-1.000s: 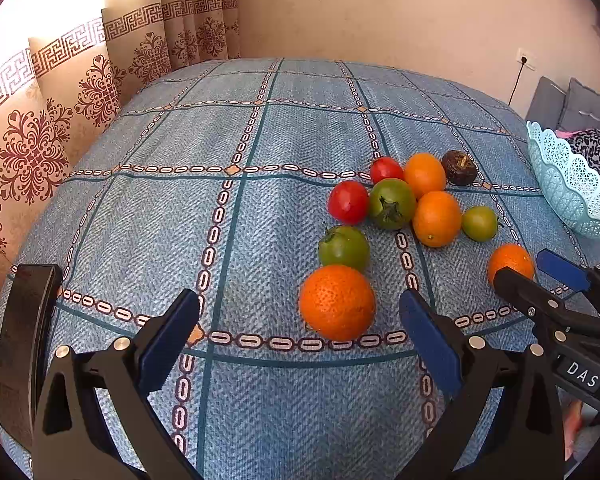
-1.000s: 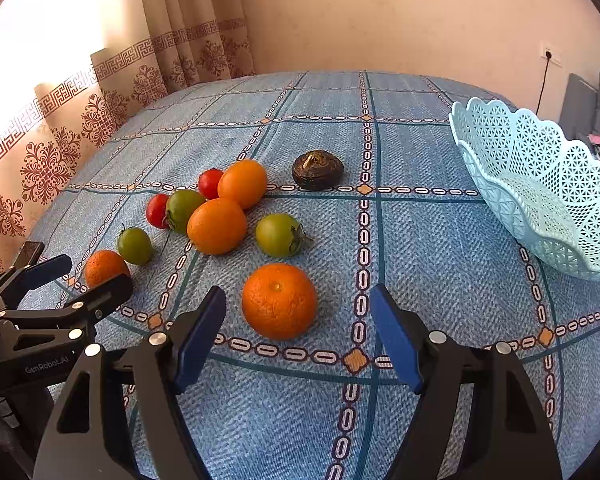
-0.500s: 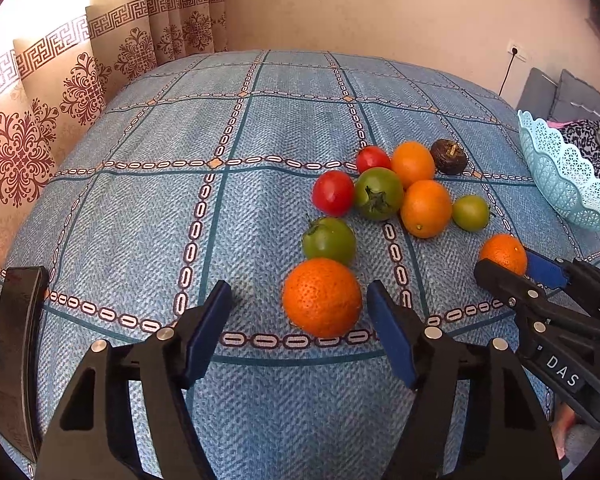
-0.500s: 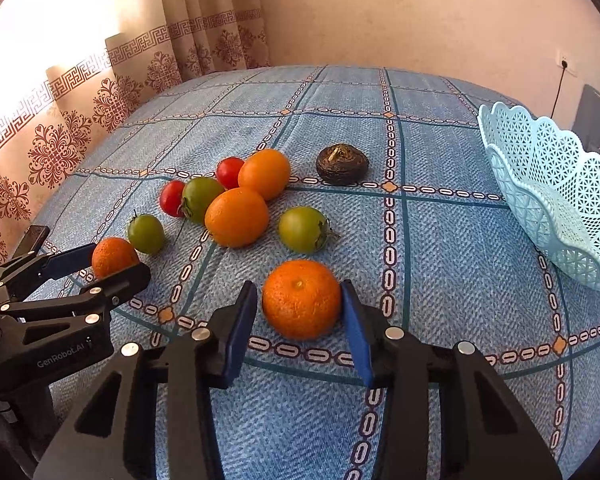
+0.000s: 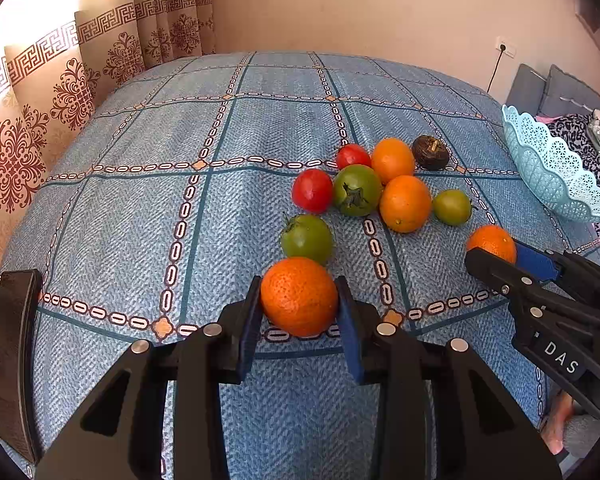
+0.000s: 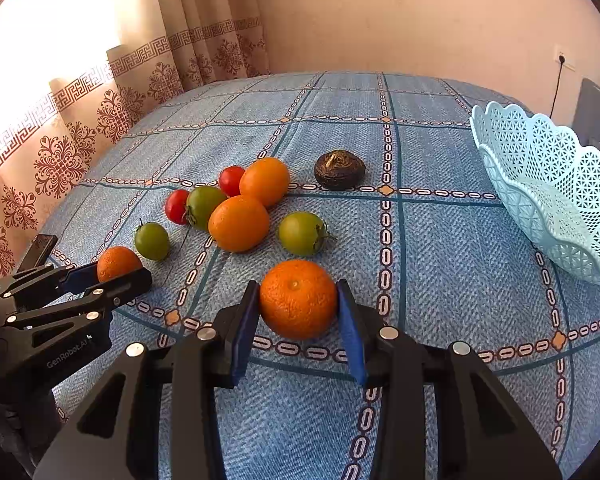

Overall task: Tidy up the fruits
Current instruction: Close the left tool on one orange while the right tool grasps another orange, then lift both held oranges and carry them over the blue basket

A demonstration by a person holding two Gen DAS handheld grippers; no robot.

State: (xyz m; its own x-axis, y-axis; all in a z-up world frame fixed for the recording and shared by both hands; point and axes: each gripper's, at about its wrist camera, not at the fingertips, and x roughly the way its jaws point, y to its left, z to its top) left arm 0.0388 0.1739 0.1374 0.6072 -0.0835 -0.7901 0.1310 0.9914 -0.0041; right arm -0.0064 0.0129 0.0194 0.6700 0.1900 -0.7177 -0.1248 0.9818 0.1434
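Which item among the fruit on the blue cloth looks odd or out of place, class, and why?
The dark brown wrinkled fruit stands out: it sits apart, behind the bright oranges and tomatoes, and looks shrivelled beside their smooth skins. The basket is tilted, not flat. Nothing is spilled.

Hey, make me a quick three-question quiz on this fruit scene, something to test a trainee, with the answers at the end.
1. True or false: the basket already holds fruit.
2. How many red tomatoes lie on the cloth? A one, B two, C four.
3. Short answer: what do the left gripper and right gripper each clamp?

Key: 1 false, it is empty. 2 B. 3 an orange each: the left orange and the right orange.
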